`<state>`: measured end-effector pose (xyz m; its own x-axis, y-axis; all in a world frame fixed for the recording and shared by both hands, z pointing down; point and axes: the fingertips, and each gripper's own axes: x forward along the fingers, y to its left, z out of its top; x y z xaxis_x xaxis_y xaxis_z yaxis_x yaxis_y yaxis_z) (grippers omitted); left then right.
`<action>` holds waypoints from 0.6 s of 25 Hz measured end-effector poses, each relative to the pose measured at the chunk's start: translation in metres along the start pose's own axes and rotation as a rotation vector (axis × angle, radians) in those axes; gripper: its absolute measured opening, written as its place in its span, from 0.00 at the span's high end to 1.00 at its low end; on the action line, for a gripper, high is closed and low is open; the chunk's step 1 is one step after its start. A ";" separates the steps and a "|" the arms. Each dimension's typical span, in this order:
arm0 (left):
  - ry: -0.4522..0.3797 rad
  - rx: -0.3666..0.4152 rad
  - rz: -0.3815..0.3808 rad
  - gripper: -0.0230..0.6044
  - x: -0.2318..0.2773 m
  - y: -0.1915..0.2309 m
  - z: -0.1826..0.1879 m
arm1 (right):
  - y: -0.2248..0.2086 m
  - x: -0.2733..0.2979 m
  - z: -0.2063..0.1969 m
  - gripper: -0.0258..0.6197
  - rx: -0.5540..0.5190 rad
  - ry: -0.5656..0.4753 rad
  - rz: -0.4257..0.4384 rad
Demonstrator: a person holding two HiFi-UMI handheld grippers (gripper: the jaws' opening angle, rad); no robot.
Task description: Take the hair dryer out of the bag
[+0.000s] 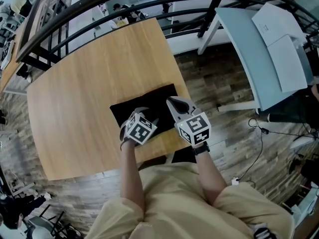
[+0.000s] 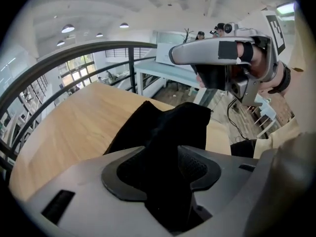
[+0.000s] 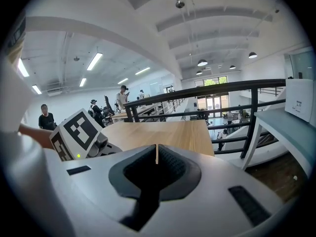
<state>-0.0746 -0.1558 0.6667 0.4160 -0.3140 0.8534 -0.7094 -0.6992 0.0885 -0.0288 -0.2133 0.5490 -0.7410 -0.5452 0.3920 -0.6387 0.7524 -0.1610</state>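
A light wooden desk [image 1: 89, 83] with rounded corners stands on a mezzanine, close to a curved black railing [image 1: 99, 14]. The floor [image 1: 224, 83] around it is of dark wooden planks, and a black cable [image 1: 259, 138] trails across it at the right. Further right stands a pale blue desk [image 1: 259, 59] on white legs, carrying flat white boxes [image 1: 279, 39]. Beyond the railing a lower level shows more desks and a few people, under a white beamed ceiling with round lamps [image 3: 202, 62].

A black bag [image 1: 149, 103] lies on the wooden desk near its edge on the person's side, its cloth bunched up into a peak. The hair dryer itself does not show; only the bag's black cloth can be seen.

The left gripper [image 1: 142, 112] points steeply down onto the bag. Its fingers [image 2: 197, 169] stand wide apart, with a fold of the black cloth rising between them. The right gripper [image 1: 173, 103] hangs just beside it over the bag's right part, nearly level. Its fingers [image 3: 170, 164] are closed together, with only a thin slit between them and nothing in it.
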 end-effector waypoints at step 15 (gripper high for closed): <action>-0.104 0.005 -0.020 0.94 -0.022 0.000 -0.006 | -0.007 -0.005 -0.013 0.94 0.033 0.013 -0.022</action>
<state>-0.0871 -0.1446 0.6507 0.4872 -0.3646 0.7935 -0.6977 -0.7091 0.1025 -0.0181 -0.2109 0.5603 -0.7244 -0.5563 0.4071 -0.6611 0.7280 -0.1816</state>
